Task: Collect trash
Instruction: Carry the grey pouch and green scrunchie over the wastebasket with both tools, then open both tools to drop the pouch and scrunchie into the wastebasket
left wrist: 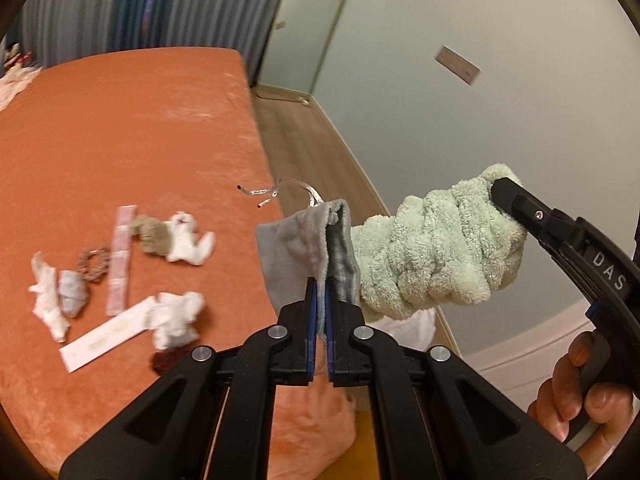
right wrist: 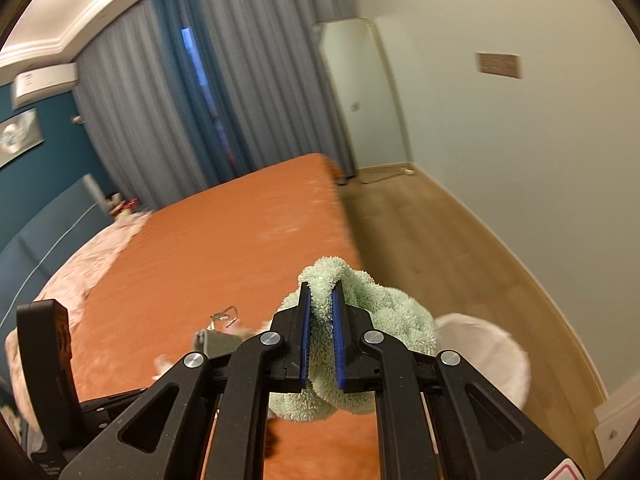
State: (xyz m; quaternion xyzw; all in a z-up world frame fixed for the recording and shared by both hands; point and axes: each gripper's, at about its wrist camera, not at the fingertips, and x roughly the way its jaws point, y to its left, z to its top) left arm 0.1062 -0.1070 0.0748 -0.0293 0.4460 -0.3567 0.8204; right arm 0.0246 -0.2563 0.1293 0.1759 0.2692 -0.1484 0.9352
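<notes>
My left gripper (left wrist: 320,280) is shut on a grey velvety pouch (left wrist: 298,252) with a silvery drawstring (left wrist: 288,194), held up above the bed's edge. My right gripper (right wrist: 321,286) is shut on a fluffy pale-green cloth (right wrist: 384,312); in the left wrist view that green cloth (left wrist: 436,256) hangs bunched to the right of the pouch, with the right gripper (left wrist: 500,190) biting its far end. On the orange bedspread (left wrist: 120,140) lie crumpled white tissues (left wrist: 176,316), a white paper strip (left wrist: 104,340), a pink wrapper strip (left wrist: 120,260) and a brown scrunchie (left wrist: 94,264).
A white bin or basket (right wrist: 488,356) stands on the wooden floor (right wrist: 420,232) beside the bed, under the green cloth. Grey-blue curtains (right wrist: 180,100) and a tall mirror (right wrist: 368,96) are at the far end. A person's hand (left wrist: 572,396) grips the right tool's handle. Pink bedding (right wrist: 80,272) lies left.
</notes>
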